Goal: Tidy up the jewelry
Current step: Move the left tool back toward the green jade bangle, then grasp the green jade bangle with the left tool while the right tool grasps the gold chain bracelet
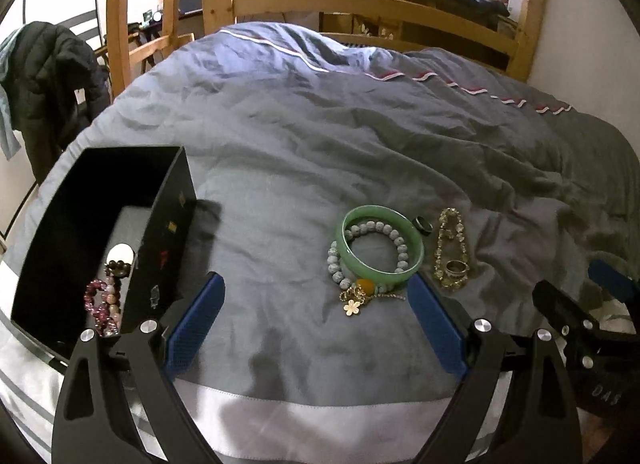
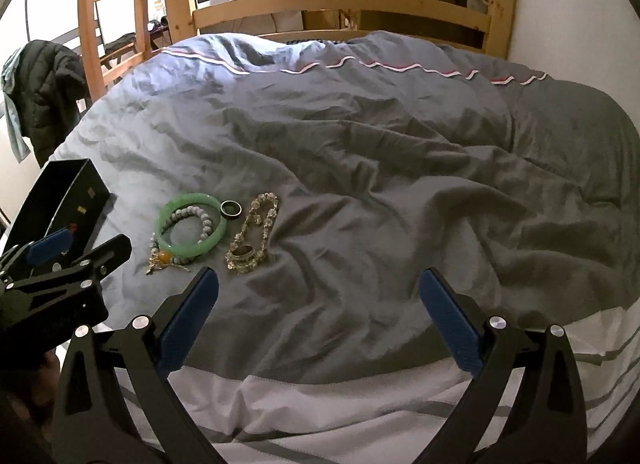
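Grey duvet [image 2: 360,184] covers the bed, and the loose jewelry lies in a small cluster on it. A green bangle [image 1: 382,242] lies flat, resting over a grey beaded bracelet [image 1: 362,260] whose charm end with an amber bead [image 1: 365,286] and a flower charm [image 1: 352,307] points toward the near edge. Just beside the bangle's far right sits a dark ring [image 1: 424,224]. Right of that, a gold crystal bracelet [image 1: 450,248] lies folded with its long axis running from near to far, a metal ring [image 1: 456,268] resting on its near end.

To the left stands a black box [image 1: 80,204], open at the top, its long axis also running near to far; pink and brown bead bracelets [image 1: 104,300] lie inside at the near end.

Left gripper [image 1: 316,320] is spread wide and empty, its right finger tip just beside the bangle. Right gripper [image 2: 320,312] is likewise wide open, holding nothing, over bare duvet right of the cluster, with open cloth stretching far and right
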Motion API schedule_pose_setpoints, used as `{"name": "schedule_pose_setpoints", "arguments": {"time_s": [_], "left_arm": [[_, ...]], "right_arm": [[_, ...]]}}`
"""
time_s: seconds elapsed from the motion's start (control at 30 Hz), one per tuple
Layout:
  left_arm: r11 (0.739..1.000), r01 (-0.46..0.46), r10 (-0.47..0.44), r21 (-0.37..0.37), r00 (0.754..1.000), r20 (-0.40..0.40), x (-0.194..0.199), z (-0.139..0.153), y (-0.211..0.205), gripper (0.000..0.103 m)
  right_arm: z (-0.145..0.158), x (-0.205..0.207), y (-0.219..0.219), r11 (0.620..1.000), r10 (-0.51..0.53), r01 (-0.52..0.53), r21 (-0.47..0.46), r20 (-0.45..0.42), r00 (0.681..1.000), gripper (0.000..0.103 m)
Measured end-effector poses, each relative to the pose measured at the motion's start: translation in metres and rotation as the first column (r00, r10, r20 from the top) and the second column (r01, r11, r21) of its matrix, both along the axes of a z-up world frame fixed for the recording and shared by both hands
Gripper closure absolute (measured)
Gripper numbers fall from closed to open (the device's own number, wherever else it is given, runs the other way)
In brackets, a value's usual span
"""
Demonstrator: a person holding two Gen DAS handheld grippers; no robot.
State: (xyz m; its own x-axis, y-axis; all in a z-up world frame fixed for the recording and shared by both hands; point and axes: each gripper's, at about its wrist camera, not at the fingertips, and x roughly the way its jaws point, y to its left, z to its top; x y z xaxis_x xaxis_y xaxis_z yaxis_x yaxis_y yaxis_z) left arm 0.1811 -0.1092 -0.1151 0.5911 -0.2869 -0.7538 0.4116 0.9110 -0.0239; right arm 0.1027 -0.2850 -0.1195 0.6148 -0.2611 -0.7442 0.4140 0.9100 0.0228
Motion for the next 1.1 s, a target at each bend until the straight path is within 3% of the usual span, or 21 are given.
{"name": "schedule_pose_setpoints", "arguments": {"time_s": [0.57, 0.7, 0.8, 0.87, 0.93, 1.07, 1.1], "left_arm": [[1.0, 0.002, -0.002, 0.002, 0.999, -0.051, 0.019, -0.017, -0.012, 0.013], [1.0, -0.007, 0.008, 0.004, 0.998, -0.068, 0.024, -0.022, -0.013, 0.021], [0.999, -0.017, 0.021, 0.047, 0.997, -0.074, 0.027, -0.029, -0.016, 0.027], [0.998, -0.023, 0.028, 0.067, 0.997, -0.078, 0.028, -0.033, -0.017, 0.03], [0.997, -0.026, 0.032, 0.076, 0.996, -0.082, 0.03, -0.035, -0.017, 0.035], [0.997, -0.026, 0.034, 0.078, 0.994, -0.104, 0.035, -0.039, -0.015, 0.051], [0.996, -0.026, 0.034, 0.081, 0.994, -0.107, 0.035, -0.039, -0.016, 0.054]], "right_arm": [[-0.019, 0.029, -0.002, 0.998, 0.047, -0.047, 0.038, -0.001, 0.999, 0.004], [-0.025, 0.039, -0.001, 0.997, 0.063, -0.062, 0.035, -0.021, 0.998, 0.004], [-0.035, 0.047, 0.001, 0.997, 0.071, -0.07, 0.03, -0.054, 0.996, 0.005], [-0.041, 0.051, 0.002, 0.996, 0.081, -0.078, 0.033, -0.067, 0.994, 0.009], [-0.05, 0.057, 0.002, 0.996, 0.086, -0.082, 0.043, -0.099, 0.991, 0.024], [-0.056, 0.061, 0.002, 0.993, 0.106, -0.1, 0.065, -0.108, 0.988, 0.032], [-0.055, 0.061, 0.002, 0.992, 0.112, -0.105, 0.07, -0.102, 0.988, 0.04]]}}
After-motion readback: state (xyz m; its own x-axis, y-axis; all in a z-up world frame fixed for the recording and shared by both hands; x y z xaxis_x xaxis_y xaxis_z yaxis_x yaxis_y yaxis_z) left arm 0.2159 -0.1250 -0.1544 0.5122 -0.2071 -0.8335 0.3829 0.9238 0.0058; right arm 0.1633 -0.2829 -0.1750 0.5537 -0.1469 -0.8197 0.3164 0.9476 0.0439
